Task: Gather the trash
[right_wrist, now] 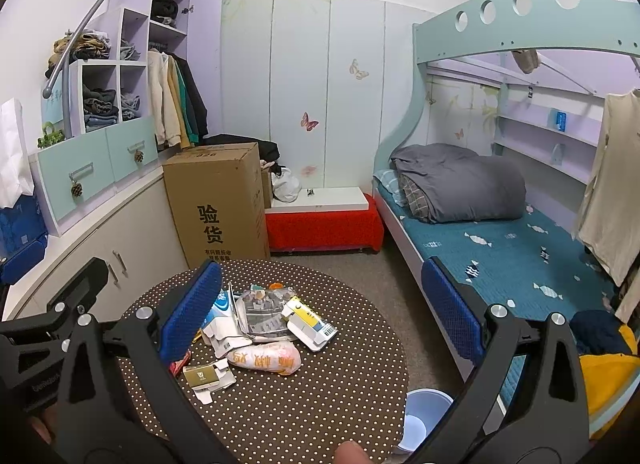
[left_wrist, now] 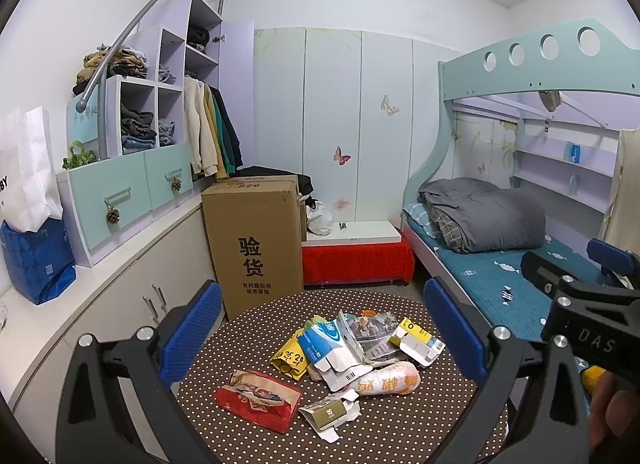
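- The left gripper [left_wrist: 320, 328] is hanging fully spread above the dotted surface [left_wrist: 400, 424], grasping nothing.
- The trash pile [left_wrist: 344, 356] is lying mid-surface, touching neither gripper.
- The right gripper [right_wrist: 320, 304] is gaping wide too, carrying nothing.

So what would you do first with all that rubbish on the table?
Probably lower the right hand-held gripper, open and empty, onto the pink wrapper. It lies loose at the pile's near edge, and the bin stands on the floor right of the table.

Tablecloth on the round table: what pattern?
Brown tablecloth with small white polka dots, clearest in the left wrist view.
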`<action>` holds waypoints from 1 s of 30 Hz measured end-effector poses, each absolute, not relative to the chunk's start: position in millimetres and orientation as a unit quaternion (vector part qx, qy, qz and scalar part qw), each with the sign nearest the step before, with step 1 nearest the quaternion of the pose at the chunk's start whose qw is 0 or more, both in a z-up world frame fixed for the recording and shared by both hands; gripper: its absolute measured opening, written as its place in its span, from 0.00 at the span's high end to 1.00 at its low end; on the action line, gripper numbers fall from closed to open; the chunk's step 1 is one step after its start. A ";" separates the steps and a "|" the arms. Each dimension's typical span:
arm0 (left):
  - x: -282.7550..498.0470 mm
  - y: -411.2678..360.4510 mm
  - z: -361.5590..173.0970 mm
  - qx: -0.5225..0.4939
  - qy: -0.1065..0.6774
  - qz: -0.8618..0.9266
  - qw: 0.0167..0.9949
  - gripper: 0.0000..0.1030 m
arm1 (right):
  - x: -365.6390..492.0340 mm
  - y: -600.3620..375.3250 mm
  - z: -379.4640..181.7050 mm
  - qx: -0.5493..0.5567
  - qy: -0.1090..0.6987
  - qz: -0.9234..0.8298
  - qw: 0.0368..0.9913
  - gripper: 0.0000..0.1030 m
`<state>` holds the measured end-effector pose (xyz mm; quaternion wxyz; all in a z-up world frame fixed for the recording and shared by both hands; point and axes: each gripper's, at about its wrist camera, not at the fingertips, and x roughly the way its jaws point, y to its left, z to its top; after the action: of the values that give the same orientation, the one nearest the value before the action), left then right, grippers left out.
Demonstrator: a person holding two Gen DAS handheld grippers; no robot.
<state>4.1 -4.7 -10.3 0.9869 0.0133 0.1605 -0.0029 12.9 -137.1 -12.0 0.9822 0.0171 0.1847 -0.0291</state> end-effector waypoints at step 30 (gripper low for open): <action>57.5 112.7 -150.0 -0.003 0.337 0.087 0.937 0.04 | 112.9 -67.2 -162.1 -0.016 0.399 0.086 0.913 0.05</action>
<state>57.5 112.7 -150.0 0.9373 -0.0025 0.3375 0.0869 112.9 -67.2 -162.1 0.9126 -0.0160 0.3994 0.0856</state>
